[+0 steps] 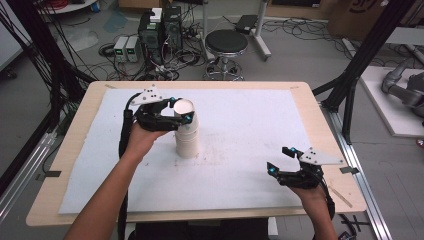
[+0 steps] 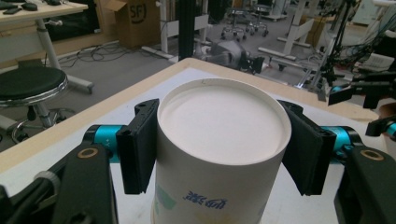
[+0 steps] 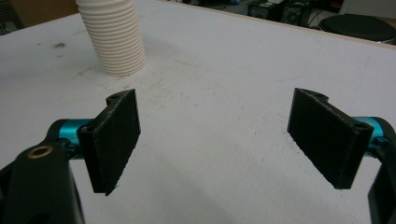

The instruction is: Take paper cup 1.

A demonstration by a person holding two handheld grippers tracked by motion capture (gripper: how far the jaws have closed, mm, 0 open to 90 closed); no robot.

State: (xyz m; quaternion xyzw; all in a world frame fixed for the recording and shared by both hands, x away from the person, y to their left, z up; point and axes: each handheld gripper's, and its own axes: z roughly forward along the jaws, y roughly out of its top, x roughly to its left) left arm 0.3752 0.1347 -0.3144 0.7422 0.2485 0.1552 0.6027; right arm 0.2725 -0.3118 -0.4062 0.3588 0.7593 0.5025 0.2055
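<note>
White foam sheeting covers the wooden table (image 1: 310,105). At its centre, toward ten o'clock, stands a stack of upturned white paper cups (image 1: 187,140); the left tool (image 1: 176,112) clamps the top cup (image 2: 219,140), likely to lift it off. At five o'clock the right tool (image 1: 281,161) waits, jaws wide and empty.

A wooden desk (image 1: 80,130) with a white mat (image 1: 250,130) over most of its top stands on a grey floor (image 1: 300,55). Beyond its far edge stands a black round stool (image 1: 226,42) on a chrome base, beside two dark computer towers (image 1: 160,30) and small pale boxes (image 1: 126,48) amid tangled cables (image 1: 180,60). Black metal frame posts (image 1: 367,55) rise at either side. A cardboard box (image 2: 135,21) and another stool (image 2: 30,86) sit farther off.
</note>
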